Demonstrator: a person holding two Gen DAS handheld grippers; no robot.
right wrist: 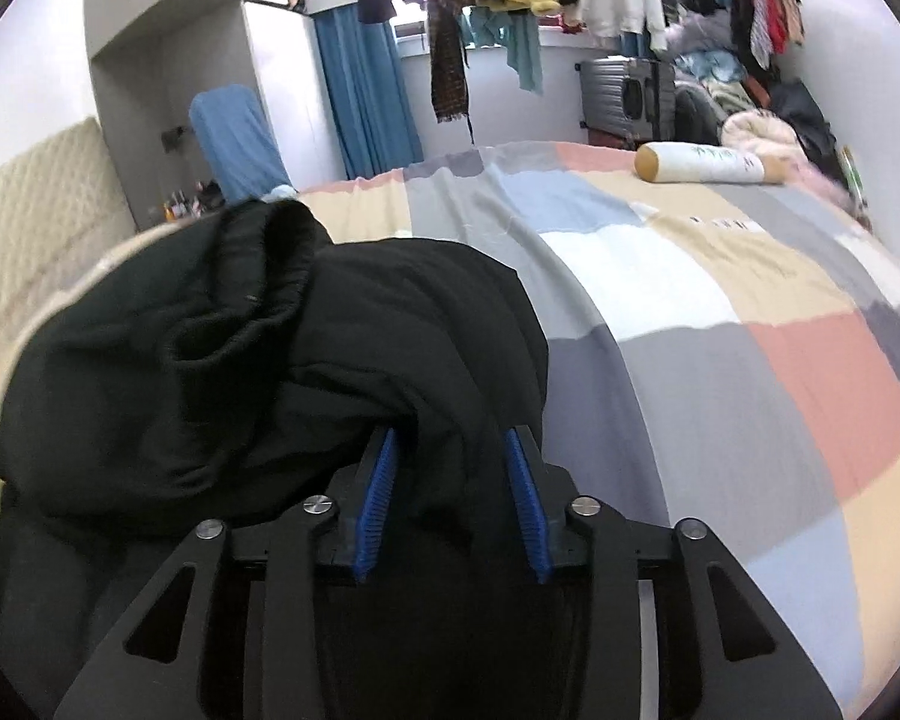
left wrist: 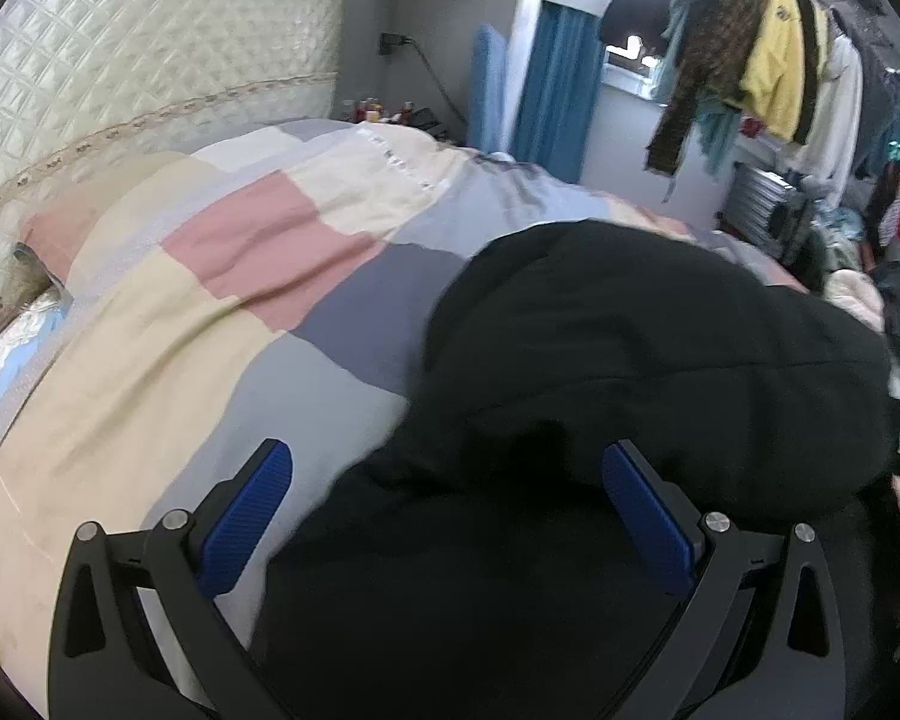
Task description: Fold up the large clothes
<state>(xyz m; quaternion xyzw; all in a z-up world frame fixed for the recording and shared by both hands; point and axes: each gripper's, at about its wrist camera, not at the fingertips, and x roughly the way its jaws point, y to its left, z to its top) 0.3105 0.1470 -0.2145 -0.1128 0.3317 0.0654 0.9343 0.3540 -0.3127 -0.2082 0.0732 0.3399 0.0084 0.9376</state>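
Black garment [right wrist: 222, 360] bunched on the quilt [right wrist: 720, 360], soft, floppy: left tongs [left wrist: 447, 468] wide, right tongs [right wrist: 453, 450] narrow around a fold; I'd grab the waistband.

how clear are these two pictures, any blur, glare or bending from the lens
Left wrist view: black garment is smeared and nearly featureless, window blown out, bed cover bulges from fisheye. Right wrist view: sharper, garment folds readable, glare at the window, corners vignetted black.

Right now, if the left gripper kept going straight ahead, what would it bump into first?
Most likely the black garment, bunched right ahead of the left gripper and between its wide-open jaws; the patchwork quilt lies beside and beneath it.
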